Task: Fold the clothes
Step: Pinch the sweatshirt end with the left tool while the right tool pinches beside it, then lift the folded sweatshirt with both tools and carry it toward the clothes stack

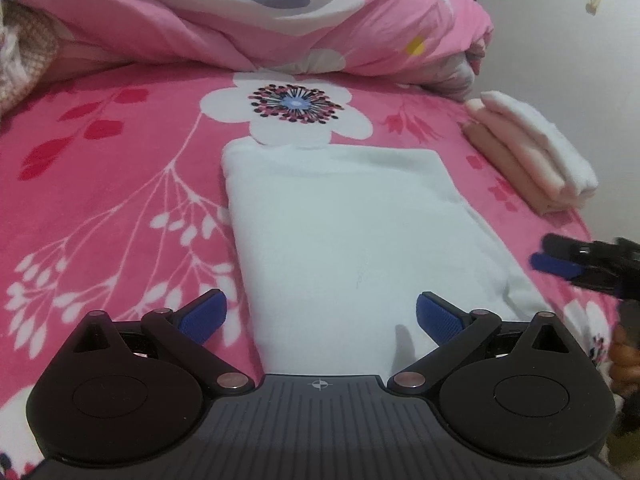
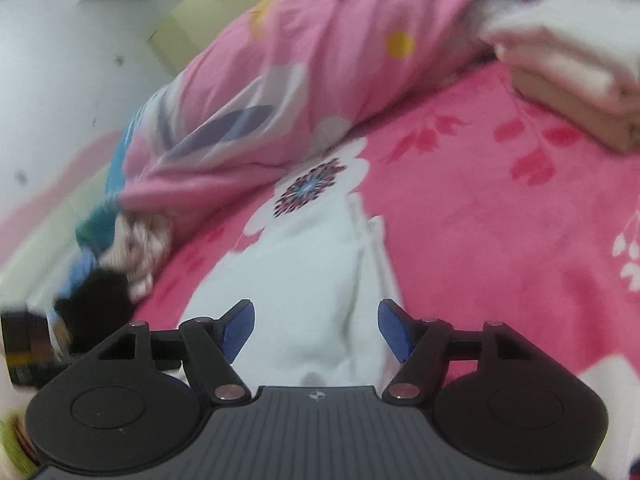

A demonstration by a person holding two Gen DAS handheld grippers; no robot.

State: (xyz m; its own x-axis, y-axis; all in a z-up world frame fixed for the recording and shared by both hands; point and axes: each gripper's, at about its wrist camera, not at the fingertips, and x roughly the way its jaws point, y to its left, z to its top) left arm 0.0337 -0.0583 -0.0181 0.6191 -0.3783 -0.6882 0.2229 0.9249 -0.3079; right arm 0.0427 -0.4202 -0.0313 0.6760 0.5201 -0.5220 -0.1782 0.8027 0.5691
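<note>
**Both grippers released above the folded white garment**

In the left wrist view the left gripper point(image 1: 321, 314) fills the bottom of the frame with its jaws spread wide. Its blue pads point(image 1: 204, 316) stand well apart, one at lower left over the pink bedspread point(image 1: 100, 200), the other at lower right over the cloth. Nothing is pinched between them; whether the pads brush the fabric below cannot be told. The folded white garment point(image 1: 340, 232) lies flat as a neat rectangle in the middle of the frame, its near edge running under the gripper body and its far edge just short of the large white flower print.

At the right edge of that view the right gripper point(image 1: 560, 258) enters, blurred, beside the garment's right border. In its own view the right gripper point(image 2: 316, 330) also has its jaws parted, with no cloth clamped between the blue pads. The white garment point(image 2: 304, 280) sits directly beyond them, in the lower centre of the frame, its layered edge showing toward the right.

A stack of folded clothes point(image 1: 532, 152) in white and pale peach rests at the right of the left wrist view, well apart from the garment. A rumpled pink quilt point(image 1: 240, 12) is heaped across the top.
</note>
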